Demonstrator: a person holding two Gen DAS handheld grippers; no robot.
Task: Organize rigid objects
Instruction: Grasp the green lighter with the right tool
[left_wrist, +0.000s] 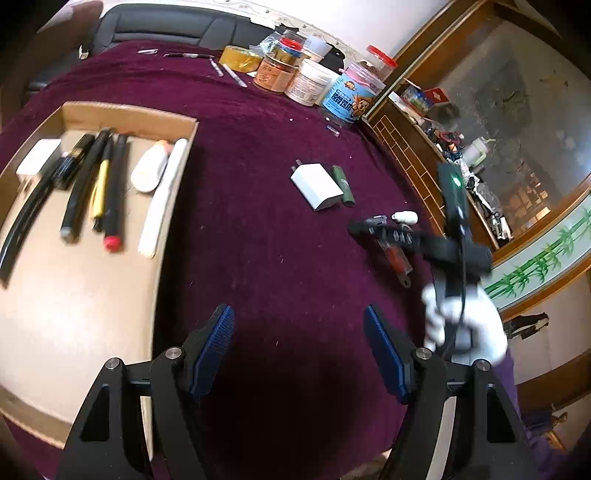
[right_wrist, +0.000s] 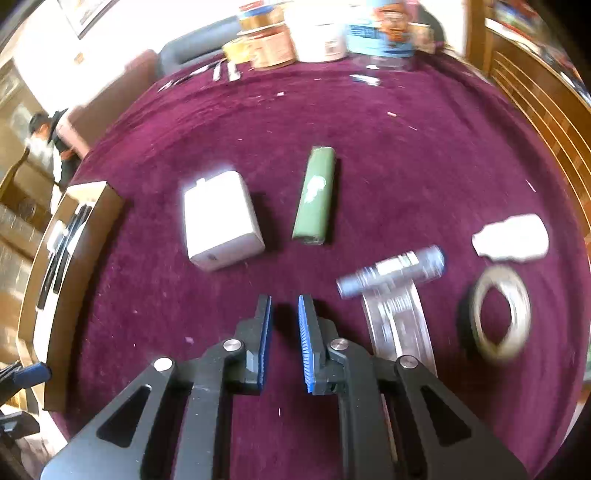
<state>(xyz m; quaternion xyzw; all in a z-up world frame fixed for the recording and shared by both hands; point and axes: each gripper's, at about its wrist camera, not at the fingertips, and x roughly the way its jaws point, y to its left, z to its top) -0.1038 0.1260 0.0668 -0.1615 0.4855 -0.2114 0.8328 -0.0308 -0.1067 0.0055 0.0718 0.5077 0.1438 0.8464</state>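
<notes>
- Cardboard tray (left_wrist: 129, 114): we log it at the left of the maroon tablecloth (left_wrist: 258, 240), open-topped and already holding a row of long items.
- Tray contents: we count several black pens (left_wrist: 81, 184), a yellow-barrelled pen (left_wrist: 99, 188), a red-tipped marker (left_wrist: 112, 242), a white oval piece (left_wrist: 149, 171), a long white stick (left_wrist: 162, 199) and a white block (left_wrist: 37, 158) at the far left.
- White charger (right_wrist: 219, 219): loose on the cloth, well apart from the tray, prongs pointing away from us.
- Green lighter (right_wrist: 316, 195): lying flat just beside the charger, not touching it.
- Small white bottle (right_wrist: 511, 238), a clear-handled tool with a dark barrel (right_wrist: 391, 273) and a tape ring (right_wrist: 500, 312): grouped at the right side of the cloth; blur hides their finer detail.
- Right gripper (right_wrist: 284, 314): we note its blue-padded fingers standing a narrow gap apart with nothing between them, above the cloth short of the charger and lighter.
- Left gripper (left_wrist: 299, 325): fingers spread wide, holding nothing, over bare cloth beside the tray.
- Gloved hand (left_wrist: 461, 325): seen from the left wrist view, gripping the other tool's handle.
- Jars (left_wrist: 314, 81): clustered at the far edge of the table.
</notes>
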